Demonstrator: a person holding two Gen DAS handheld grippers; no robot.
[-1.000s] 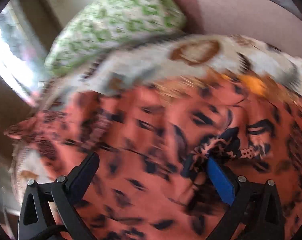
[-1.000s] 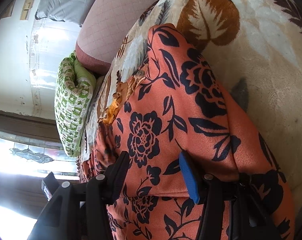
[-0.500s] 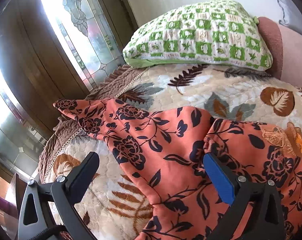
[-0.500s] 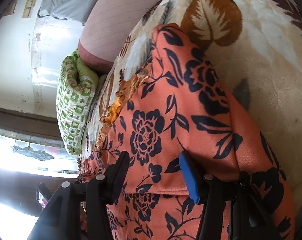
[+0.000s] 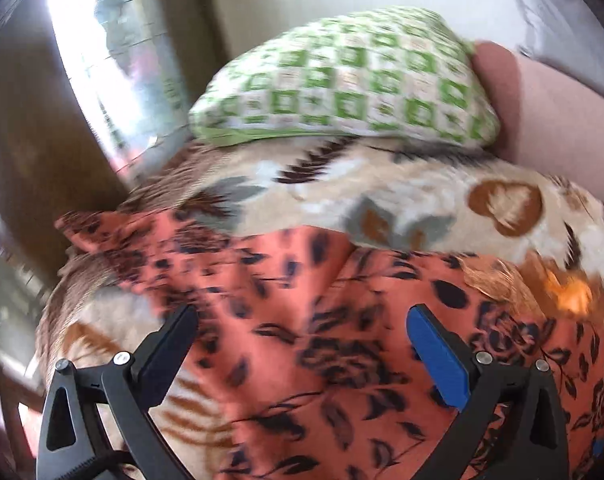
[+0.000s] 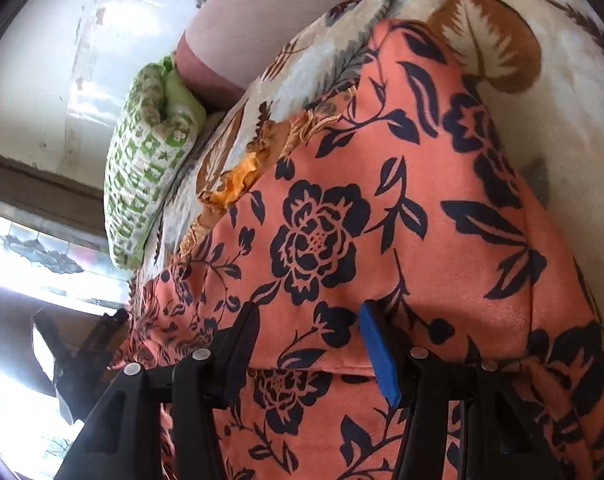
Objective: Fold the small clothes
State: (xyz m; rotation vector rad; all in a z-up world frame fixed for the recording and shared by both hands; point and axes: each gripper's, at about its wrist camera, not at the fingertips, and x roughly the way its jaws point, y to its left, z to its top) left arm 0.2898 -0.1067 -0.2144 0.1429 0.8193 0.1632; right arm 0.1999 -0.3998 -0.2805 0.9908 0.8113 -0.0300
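An orange garment with a dark floral print [image 5: 302, 320] lies spread on a cream leaf-patterned bedspread [image 5: 382, 196]. It has an orange lace trim [image 6: 238, 178] at one edge. My left gripper [image 5: 302, 316] is open and hovers just above the garment's left part, holding nothing. In the right wrist view the garment [image 6: 382, 220] fills the frame, with a folded edge running across near the fingers. My right gripper [image 6: 308, 316] is open over that fold, with cloth between its fingers. The left gripper [image 6: 86, 344] shows at the far left there.
A green and white checked pillow [image 5: 342, 80] lies at the head of the bed, next to a pink bolster [image 5: 550, 112]. A stained-glass window [image 5: 114, 60] and a dark wooden frame stand to the left. The bed's edge falls away at the lower left.
The left gripper swung away and back down toward the garment's left part and is moving, blurred. The right gripper stayed almost still over the fold. Both stayed open.
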